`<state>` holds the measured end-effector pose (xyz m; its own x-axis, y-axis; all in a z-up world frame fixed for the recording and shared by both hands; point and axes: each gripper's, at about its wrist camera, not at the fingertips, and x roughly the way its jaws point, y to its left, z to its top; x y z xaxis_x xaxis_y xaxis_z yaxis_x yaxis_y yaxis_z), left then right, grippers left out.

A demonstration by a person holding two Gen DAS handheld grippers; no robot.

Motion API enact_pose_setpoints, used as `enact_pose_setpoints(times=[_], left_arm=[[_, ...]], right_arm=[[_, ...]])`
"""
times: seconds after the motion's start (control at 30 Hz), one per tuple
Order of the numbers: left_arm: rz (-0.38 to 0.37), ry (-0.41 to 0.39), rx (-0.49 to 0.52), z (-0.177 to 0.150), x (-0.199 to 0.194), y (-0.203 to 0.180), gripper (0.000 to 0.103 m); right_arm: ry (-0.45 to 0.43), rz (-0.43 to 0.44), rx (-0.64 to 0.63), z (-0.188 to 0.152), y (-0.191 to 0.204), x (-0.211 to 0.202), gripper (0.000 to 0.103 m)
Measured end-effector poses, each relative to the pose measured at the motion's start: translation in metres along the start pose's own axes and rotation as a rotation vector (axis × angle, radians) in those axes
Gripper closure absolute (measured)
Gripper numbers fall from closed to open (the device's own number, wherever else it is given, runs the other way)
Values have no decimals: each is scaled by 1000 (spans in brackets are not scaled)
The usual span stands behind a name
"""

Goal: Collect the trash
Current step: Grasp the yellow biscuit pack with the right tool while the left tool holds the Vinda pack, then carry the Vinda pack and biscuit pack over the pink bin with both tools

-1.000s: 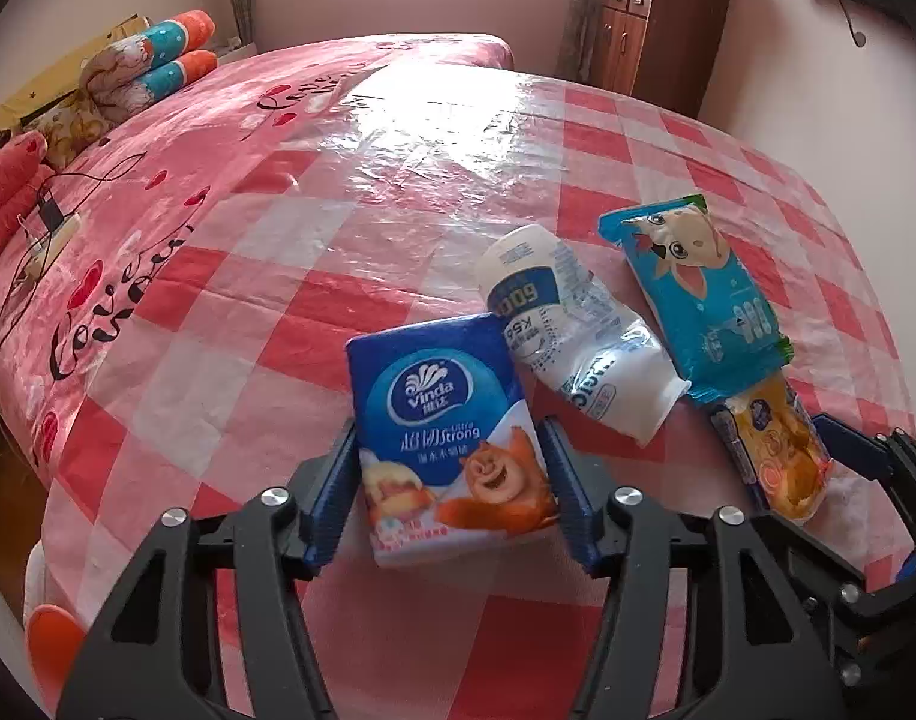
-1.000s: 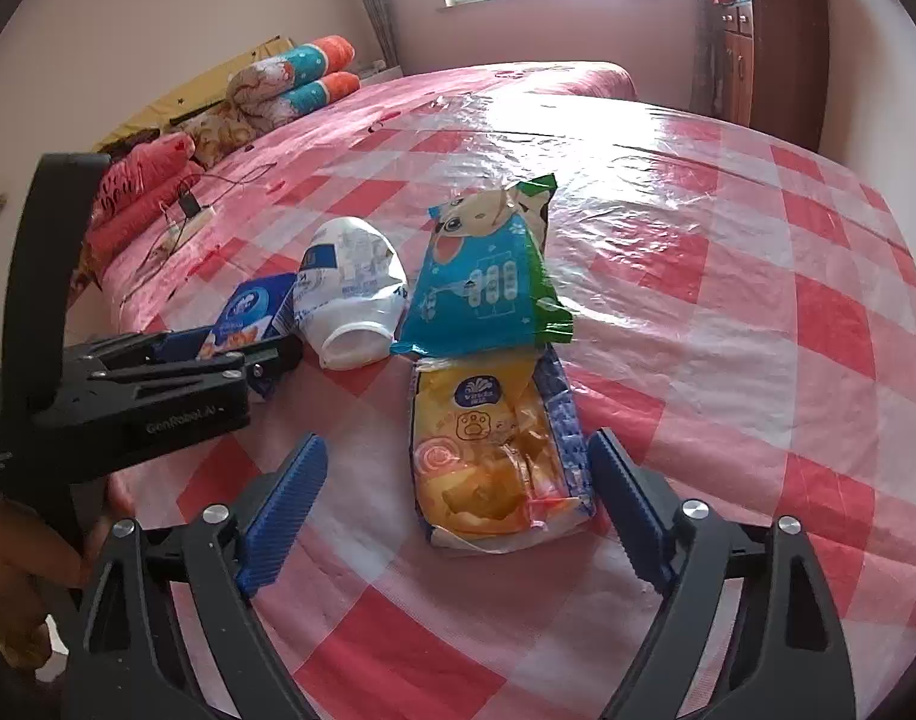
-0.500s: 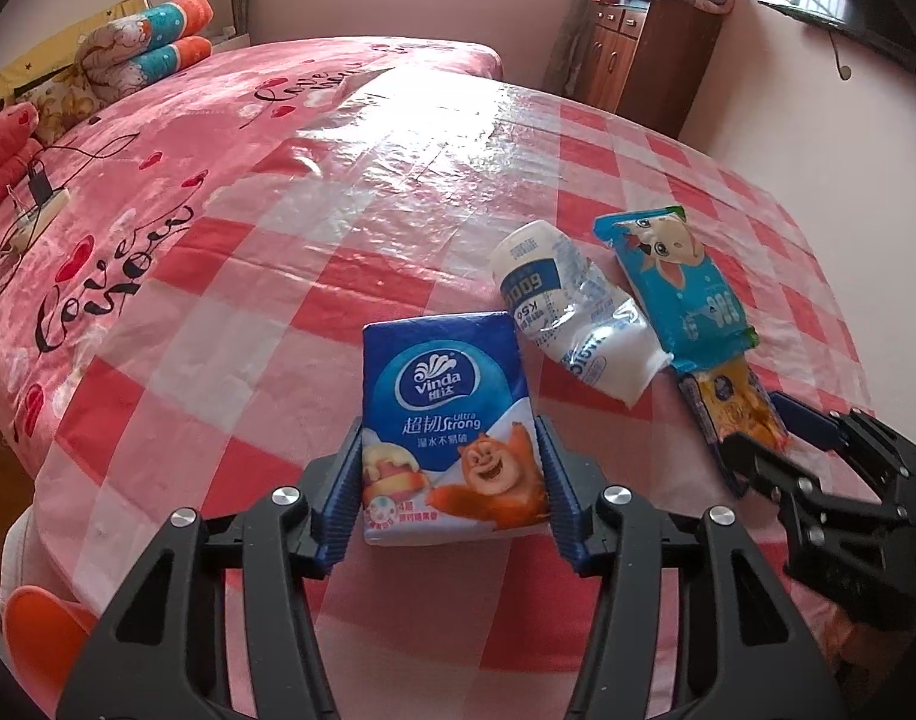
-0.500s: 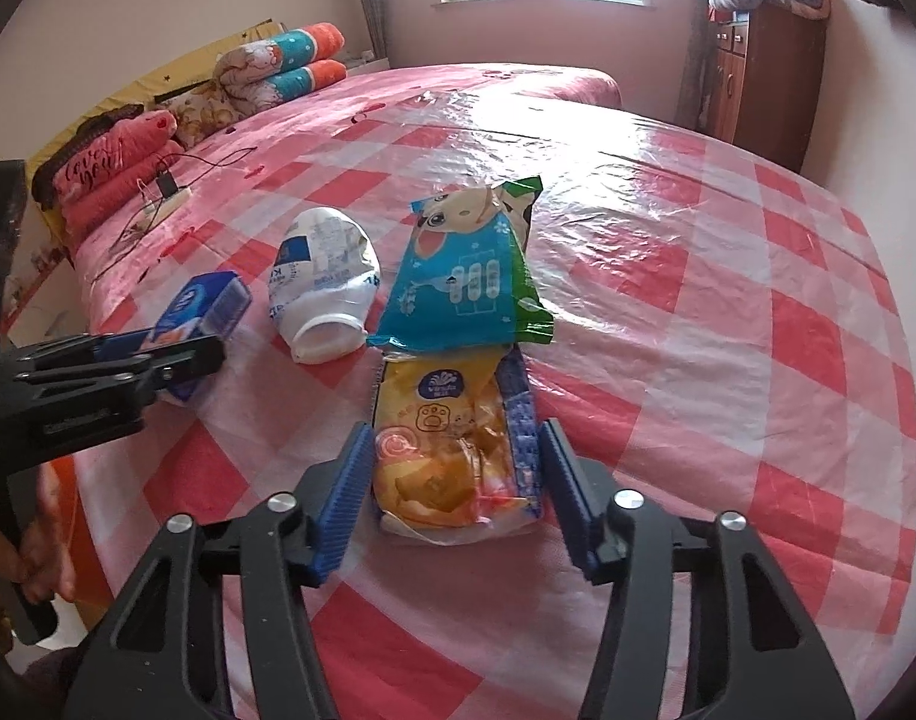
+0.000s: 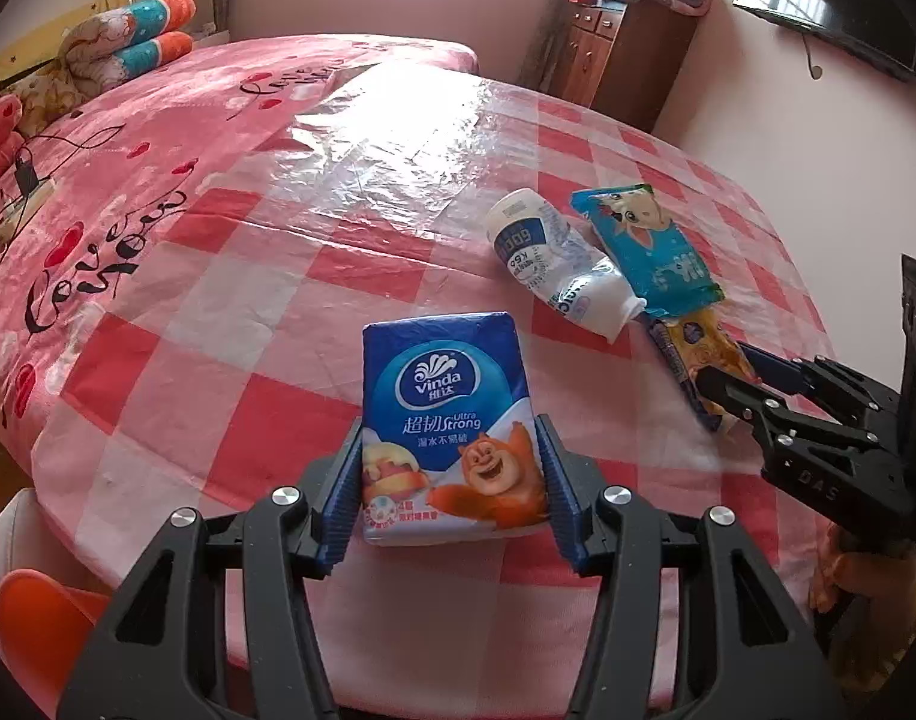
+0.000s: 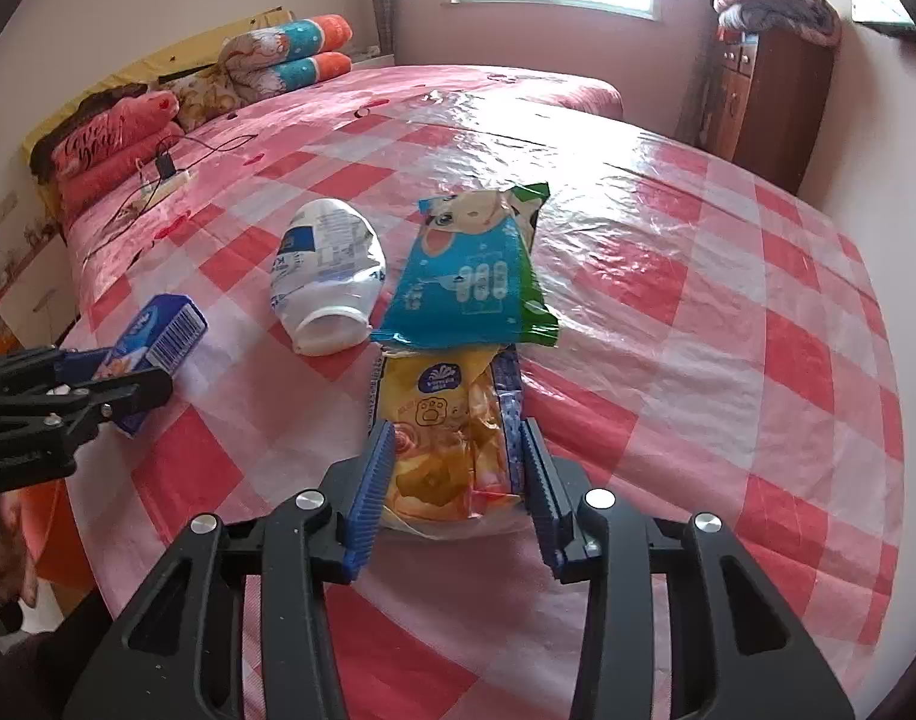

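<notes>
Trash nearest: blue tissue pack (image 5: 452, 426), low centre of left view, clamped between left gripper (image 5: 452, 492) pads; lifted clear of the cloth, judging by right view.
Snack packet (image 6: 452, 438): yellow, crinkled, low centre of right view, pinched at both long edges by right gripper (image 6: 452, 480).
Step in hand: lift both straight up, keep squeeze gentle; soft wrappers likely to buckle or slip.
Mid frame: crushed white bottle (image 5: 562, 267), lying on its side.
Further: teal cartoon pouch (image 6: 475, 276), overlapping snack packet's far end; likely to drag.
Surface: checked plastic cloth (image 6: 697, 276).
</notes>
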<state>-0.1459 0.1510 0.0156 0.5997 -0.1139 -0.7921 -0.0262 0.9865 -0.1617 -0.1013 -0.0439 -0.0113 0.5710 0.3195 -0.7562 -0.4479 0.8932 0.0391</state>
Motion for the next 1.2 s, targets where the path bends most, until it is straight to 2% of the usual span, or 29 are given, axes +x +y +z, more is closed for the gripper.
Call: enact_pose_setpoints(times=[0.13,0.27,0.37,0.47,0.73,1.2], left_arm=[[-18,-10,6,-3,-7,5,49],[-33,-24,4,-7,-14,11,49],[-48,-26,-3,-11,-17,17,49],[-60,-24,-10,-16,-19,23,49],[-74,-32,-33,-28,-30,40,49],[-74,-68,-64,-36,-53,62,49]], right_arm=[[-7,-31,-30,0,7,-1,63],[-24,-64,-20,-2,6,-5,83],[-38,-73,-19,-3,6,-9,88],[-54,-97,-27,-5,11,-13,89],[-81,-83,19,-7,9,-24,91],[-121,48,87,4,24,-53,91]])
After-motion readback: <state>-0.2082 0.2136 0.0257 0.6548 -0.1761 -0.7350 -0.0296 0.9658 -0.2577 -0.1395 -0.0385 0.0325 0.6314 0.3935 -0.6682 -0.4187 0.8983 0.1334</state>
